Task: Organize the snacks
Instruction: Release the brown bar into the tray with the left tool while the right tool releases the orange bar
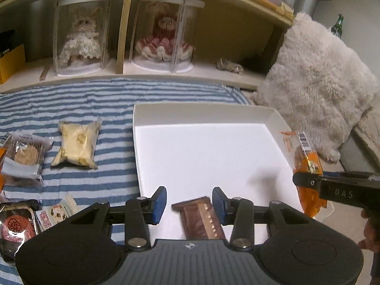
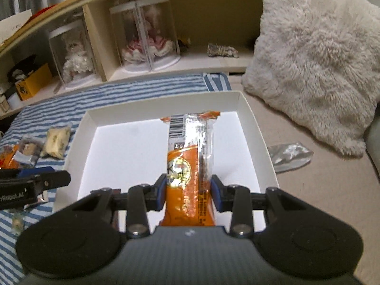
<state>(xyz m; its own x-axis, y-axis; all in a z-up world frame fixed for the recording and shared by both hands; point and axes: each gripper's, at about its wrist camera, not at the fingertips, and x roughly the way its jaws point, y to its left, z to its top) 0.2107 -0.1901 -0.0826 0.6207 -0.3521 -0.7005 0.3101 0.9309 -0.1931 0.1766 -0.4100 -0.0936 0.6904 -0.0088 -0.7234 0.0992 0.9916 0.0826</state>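
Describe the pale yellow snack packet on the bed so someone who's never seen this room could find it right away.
Start at the white tray on the blue-and-white striped blanket. Just off its left wall lies the pale yellow packet, flat in a clear wrapper. Its neighbour further left holds a round brown cake; only this one is cream-yellow and pillow-shaped.

Both cameras ride just behind their tongs, tilted down and forward toward the shelf past the bed's far edge. Each sits close above the white box (image 1: 204, 114) (image 2: 163, 102), which both views share.
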